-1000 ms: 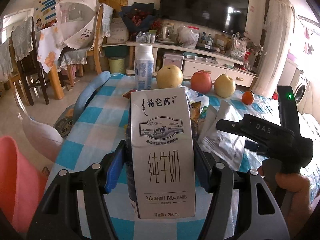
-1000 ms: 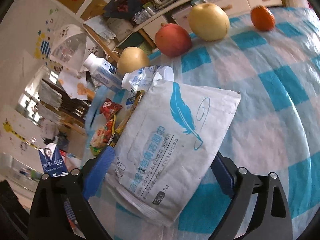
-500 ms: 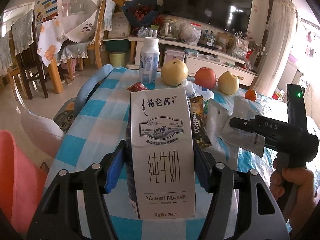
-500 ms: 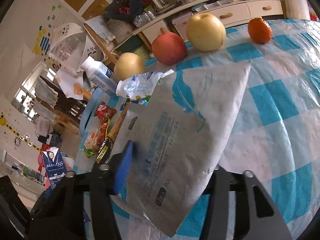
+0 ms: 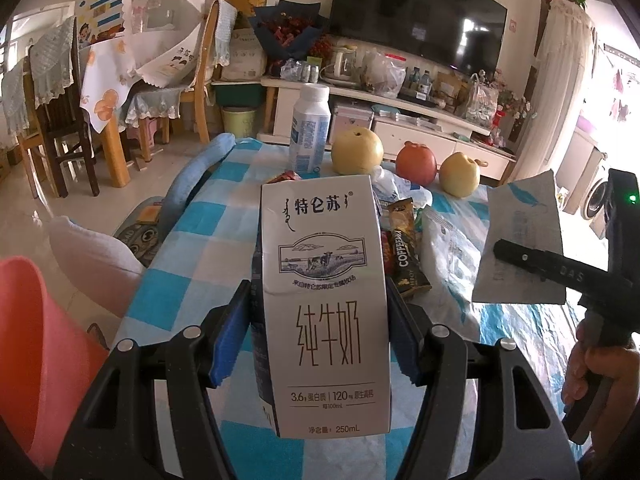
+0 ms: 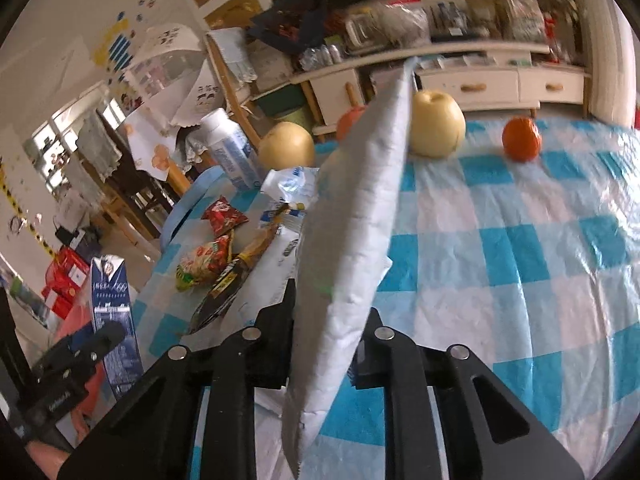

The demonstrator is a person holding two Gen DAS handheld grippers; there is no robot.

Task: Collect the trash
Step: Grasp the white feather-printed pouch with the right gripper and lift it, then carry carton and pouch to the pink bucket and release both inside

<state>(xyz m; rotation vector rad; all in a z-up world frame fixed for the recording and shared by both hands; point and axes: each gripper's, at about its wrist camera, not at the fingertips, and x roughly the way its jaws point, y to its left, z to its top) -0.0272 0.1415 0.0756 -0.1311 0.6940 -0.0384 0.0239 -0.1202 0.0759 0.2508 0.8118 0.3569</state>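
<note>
Since a second ago, the right gripper (image 6: 326, 344) has clamped shut on the wipes pack (image 6: 352, 216) and lifted it off the table (image 6: 500, 248); the pack, which lay flat between wide jaws, now stands on edge, running from the bottom centre of the right wrist view up toward the top centre. In the left wrist view the same pack (image 5: 520, 240) hangs at the right edge, pinched by the black fingers, with a hand (image 5: 596, 380) on the grip below it.

The left gripper (image 5: 320, 332) has hardly shifted. Its blue pads (image 5: 230, 336) press on both sides of the milk carton (image 5: 326, 300), which stands upright in the centre of that view, clear of the table. From the right wrist view the carton (image 6: 114, 304) shows at the lower left.

Loose trash remains on the checked cloth: a coffee sachet (image 5: 406, 256) just right of the carton, a clear plastic bag (image 5: 448, 248) beside it, and red and green snack wrappers (image 6: 212, 248) at centre left of the right view. Further back stand a white bottle (image 5: 310, 132), two pears (image 5: 357, 152), an apple (image 5: 416, 162) between them, and an orange (image 6: 521, 139) at the upper right. A pink bin (image 5: 28, 356) fills the lower left of the left view.
</note>
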